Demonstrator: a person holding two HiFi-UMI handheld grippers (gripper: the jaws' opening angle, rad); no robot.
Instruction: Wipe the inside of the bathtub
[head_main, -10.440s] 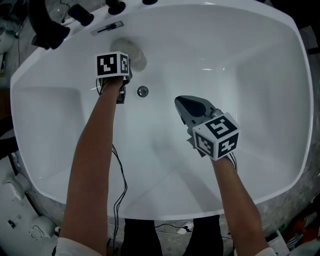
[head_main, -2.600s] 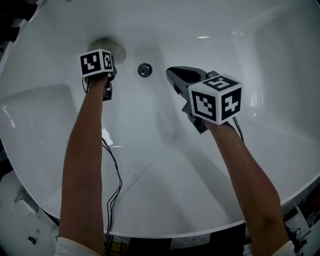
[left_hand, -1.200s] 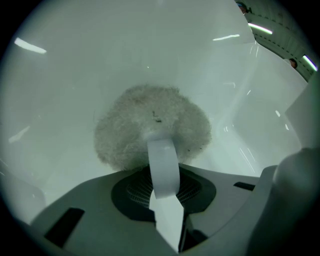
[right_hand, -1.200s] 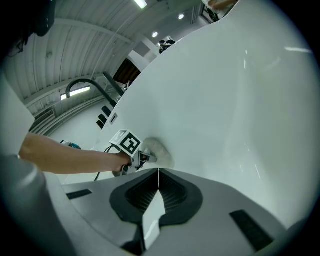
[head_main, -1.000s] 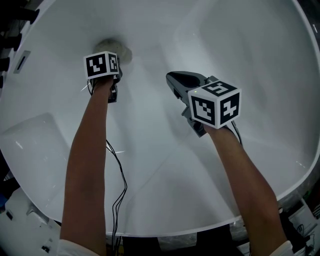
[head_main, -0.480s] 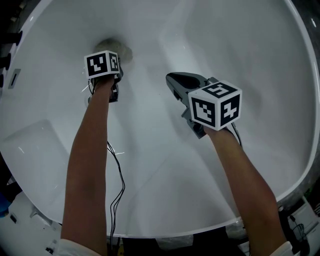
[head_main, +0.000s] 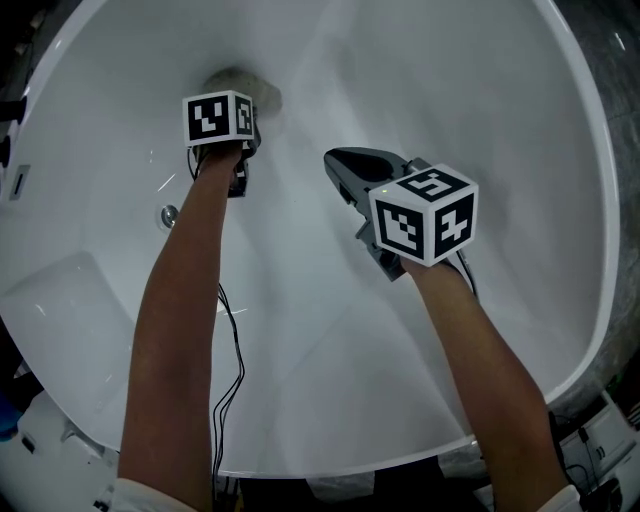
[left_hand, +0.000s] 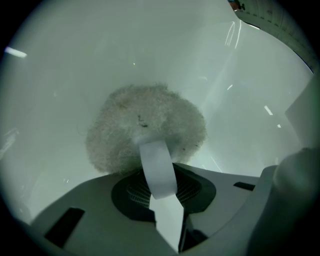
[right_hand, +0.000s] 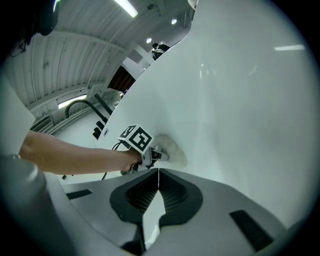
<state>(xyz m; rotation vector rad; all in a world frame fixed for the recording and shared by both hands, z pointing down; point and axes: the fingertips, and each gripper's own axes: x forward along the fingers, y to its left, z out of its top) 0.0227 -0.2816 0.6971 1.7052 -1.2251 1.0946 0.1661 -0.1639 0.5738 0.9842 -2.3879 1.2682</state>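
While the fluffy round pad (left_hand: 145, 125) is lying flat against the white inner wall of the bathtub (head_main: 500, 120), you are holding it by its white strap (left_hand: 157, 167), which is running back from the pad's middle into the left gripper (left_hand: 162, 197). That tool's jaws are pinching together on the strap, with only the strap's thickness between them. From the head view the pad (head_main: 240, 82) is showing as a grey tuft just beyond the left gripper (head_main: 243, 100), high on the tub's far slope, partly covered by the marker cube (head_main: 220, 118).

You are carrying the right gripper (head_main: 345, 165) near the tub's middle, well apart from the pad and lifted off the surface. Its jaws are meeting in a thin line with nothing between them, as the right gripper view is showing (right_hand: 158, 180). That same view is catching your left forearm (right_hand: 75, 155) reaching across toward the pad (right_hand: 172, 150).

Black cables (head_main: 232, 340) are trailing down beside your left arm. A round metal drain (head_main: 170, 214) is sitting on the tub floor to the left of that arm.
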